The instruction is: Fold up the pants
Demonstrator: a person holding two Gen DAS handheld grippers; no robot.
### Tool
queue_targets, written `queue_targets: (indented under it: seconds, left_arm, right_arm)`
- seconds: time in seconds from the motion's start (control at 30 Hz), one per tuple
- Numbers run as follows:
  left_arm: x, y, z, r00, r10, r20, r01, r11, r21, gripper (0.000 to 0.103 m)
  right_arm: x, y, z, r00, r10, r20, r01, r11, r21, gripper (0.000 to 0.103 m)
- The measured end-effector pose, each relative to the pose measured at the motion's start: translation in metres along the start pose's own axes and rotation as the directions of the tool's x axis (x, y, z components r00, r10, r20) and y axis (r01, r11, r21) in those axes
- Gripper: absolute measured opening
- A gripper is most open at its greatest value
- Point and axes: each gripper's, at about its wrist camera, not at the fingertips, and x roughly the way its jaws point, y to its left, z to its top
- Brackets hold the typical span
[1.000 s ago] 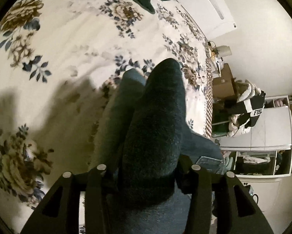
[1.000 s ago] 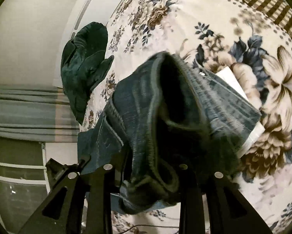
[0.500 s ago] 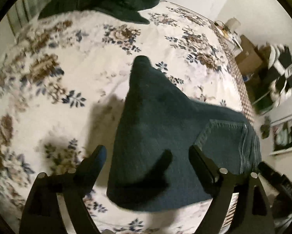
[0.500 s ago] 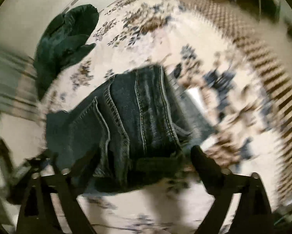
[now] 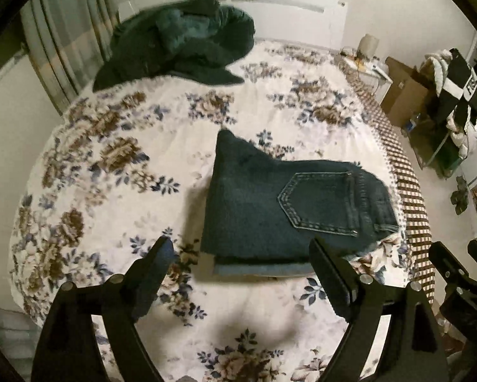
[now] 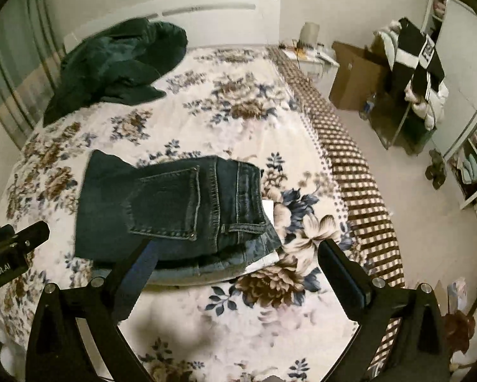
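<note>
Left claw (image 5: 241, 261) raised above the bed (image 5: 117, 197), fingers spread wide, released, nothing between them; it looks down and forward at the near edge of the folded jeans (image 5: 270, 203). Right claw (image 6: 238, 261) in the same pose, also spread and released, its left finger tip overlapping the near edge of the jeans (image 6: 162, 210) in view; contact cannot be told. Each claw's body shows at the edge of the other's view. Count: one pair of jeans, folded into a compact stack, one back pocket (image 6: 165, 203) facing up, lying flat on the floral bedspread towards the checkered side of the bed; a white label (image 6: 268, 210) pokes out beside the waistband. One dark green blanket (image 6: 114, 63) heaped near the headboard, well apart from the jeans. One cardboard box (image 6: 353, 76) on the floor beside the bed.
</note>
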Motion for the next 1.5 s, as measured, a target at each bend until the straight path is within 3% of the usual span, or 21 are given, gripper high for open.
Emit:
queue_targets:
  seconds: [0.23,0.5,0.87,0.97,1.03,1.07,1.5]
  left_arm:
    - [-0.086,-0.009,-0.03,0.995,0.018,0.095,-0.018,1.0,-0.004,0.087]
    - [-0.182,-0.019,-0.078,0.976,0.06,0.207,-0.057,0.998,-0.022,0.087]
    - [-0.249,-0.029,-0.118,0.957,0.087,0.275,-0.076,0.996,-0.05,0.087]
    - [-0.258,-0.03,-0.121,0.953,0.081,0.293,-0.072,0.997,-0.043,0.088]
    - [-0.264,-0.029,-0.125,0.949,0.085,0.303,-0.078,0.996,-0.037,0.1]
    - [-0.266,-0.028,-0.125,0.947,0.084,0.309,-0.077,0.996,-0.036,0.101]
    - [-0.279,-0.019,-0.134,0.94,0.101,0.326,-0.095,0.995,-0.034,0.101]
  right_arm:
    - [-0.103,-0.012,-0.024,0.994,0.053,0.09,-0.053,0.999,-0.008,0.102]
    - [-0.228,-0.038,-0.066,0.974,0.1,0.205,-0.096,0.995,-0.029,0.102]
    - [-0.349,-0.078,-0.123,0.95,0.14,0.279,-0.131,0.99,-0.05,0.102]
    - [-0.369,-0.081,-0.129,0.947,0.144,0.287,-0.135,0.99,-0.05,0.102]
    - [-0.38,-0.081,-0.132,0.944,0.143,0.297,-0.133,0.99,-0.054,0.102]
    - [-0.384,-0.08,-0.132,0.944,0.142,0.299,-0.13,0.99,-0.057,0.102]
    - [-0.402,-0.061,-0.125,0.938,0.14,0.316,-0.122,0.99,-0.075,0.103]
